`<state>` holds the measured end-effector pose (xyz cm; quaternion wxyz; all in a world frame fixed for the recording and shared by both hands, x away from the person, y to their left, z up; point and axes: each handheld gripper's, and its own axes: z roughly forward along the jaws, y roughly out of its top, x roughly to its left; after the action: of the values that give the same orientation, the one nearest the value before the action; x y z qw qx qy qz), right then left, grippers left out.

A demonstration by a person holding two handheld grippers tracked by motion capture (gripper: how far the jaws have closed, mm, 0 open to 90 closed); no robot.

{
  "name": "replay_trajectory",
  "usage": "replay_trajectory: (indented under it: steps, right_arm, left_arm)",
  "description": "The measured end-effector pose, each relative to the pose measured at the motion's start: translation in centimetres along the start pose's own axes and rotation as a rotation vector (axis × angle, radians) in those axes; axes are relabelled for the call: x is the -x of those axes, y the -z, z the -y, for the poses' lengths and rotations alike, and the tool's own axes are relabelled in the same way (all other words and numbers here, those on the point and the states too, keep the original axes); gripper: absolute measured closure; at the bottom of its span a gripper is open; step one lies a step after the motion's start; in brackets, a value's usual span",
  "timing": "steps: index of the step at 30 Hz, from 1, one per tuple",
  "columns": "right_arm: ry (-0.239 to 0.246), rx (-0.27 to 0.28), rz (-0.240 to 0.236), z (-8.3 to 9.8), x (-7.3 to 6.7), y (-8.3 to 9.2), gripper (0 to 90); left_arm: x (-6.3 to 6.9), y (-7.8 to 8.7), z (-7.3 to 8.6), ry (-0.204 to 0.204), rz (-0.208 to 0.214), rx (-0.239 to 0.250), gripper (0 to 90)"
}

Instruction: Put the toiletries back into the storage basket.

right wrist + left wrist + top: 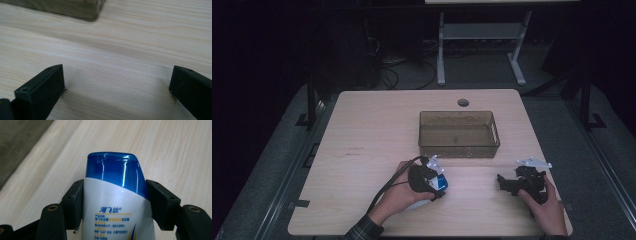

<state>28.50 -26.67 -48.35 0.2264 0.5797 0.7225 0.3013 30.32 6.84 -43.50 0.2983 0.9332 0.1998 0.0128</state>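
A white shampoo bottle with a blue cap lies on the light wooden table near its front edge. In the high view the bottle is mostly covered by the person's left hand. My left gripper has the bottle between its jaws, one black pad against each side just below and at the cap. From above, the left gripper points right. My right gripper rests at the front right, pointing left, and in its own view the right gripper stands open over bare wood.
A clear brownish plastic bin sits at the middle of the table, behind both grippers; its near corner shows in the right gripper view. A round cable hole lies behind it. A desk frame stands on the floor beyond.
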Motion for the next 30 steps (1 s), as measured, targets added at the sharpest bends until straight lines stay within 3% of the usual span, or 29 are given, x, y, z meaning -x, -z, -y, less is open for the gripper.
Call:
replay_trajectory:
  steps: [10, 18, 26, 27, 30]
  right_arm:
    - [0.000, 0.001, -0.001, 0.0, 0.0, 0.0, 0.0]
    - [0.000, 0.001, -0.001, 0.0, 0.0, 0.0, 0.0]
    - [0.000, 0.000, 0.000, 0.0, 0.0, 0.0, 0.0]
    - [0.000, 0.000, 0.000, 0.0, 0.0, 0.0, 0.0]
    - [0.000, -0.001, -0.001, 0.0, 0.0, 0.0, 0.0]
  left_arm:
    - [-1.0, 2.3, 0.7, 0.001, 0.058, 0.170, 35.6]
    - [-1.4, 3.4, 1.1, -0.009, 0.097, 0.258, 35.7]
    - [-1.8, 5.6, 1.4, -0.012, 0.145, 0.391, 36.0]
    - [-1.8, 5.6, 1.4, -0.012, 0.145, 0.391, 36.0]
    - [-2.0, 6.4, 1.5, -0.013, 0.149, 0.450, 36.1]
